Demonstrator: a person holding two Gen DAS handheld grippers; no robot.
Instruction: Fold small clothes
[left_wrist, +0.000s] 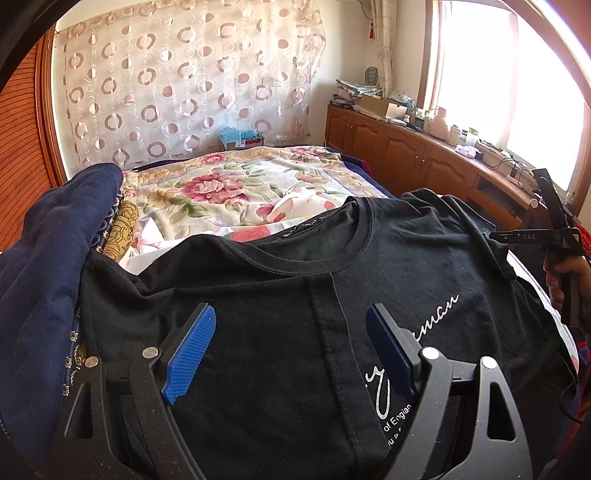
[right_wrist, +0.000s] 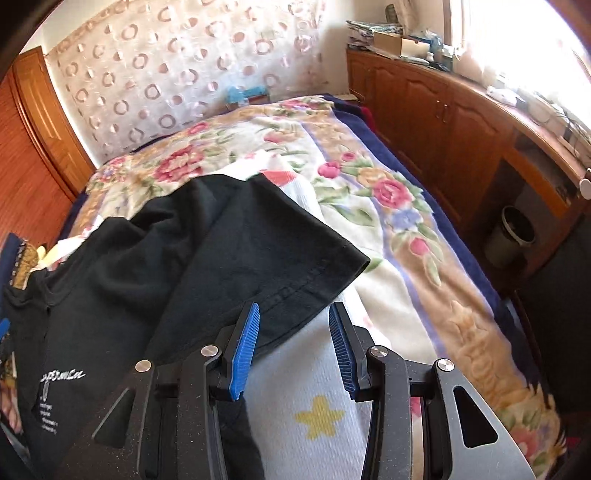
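A black T-shirt (left_wrist: 280, 310) with white script lettering lies face up on the bed, collar toward the far end. My left gripper (left_wrist: 291, 325) is open and empty, its blue pads spread above the shirt's chest. In the right wrist view the shirt's right sleeve (right_wrist: 273, 258) lies spread out on the blanket. My right gripper (right_wrist: 294, 325) is open and empty, its jaws on either side of the sleeve's hem edge. The right gripper also shows at the far right of the left wrist view (left_wrist: 554, 229).
A floral blanket (right_wrist: 388, 192) covers the bed. A light blue cloth with a yellow star (right_wrist: 317, 417) lies under the right gripper. A navy garment (left_wrist: 55, 258) is piled at left. Wooden cabinets (left_wrist: 406, 147) with clutter line the right wall; a bin (right_wrist: 511, 236) stands beside the bed.
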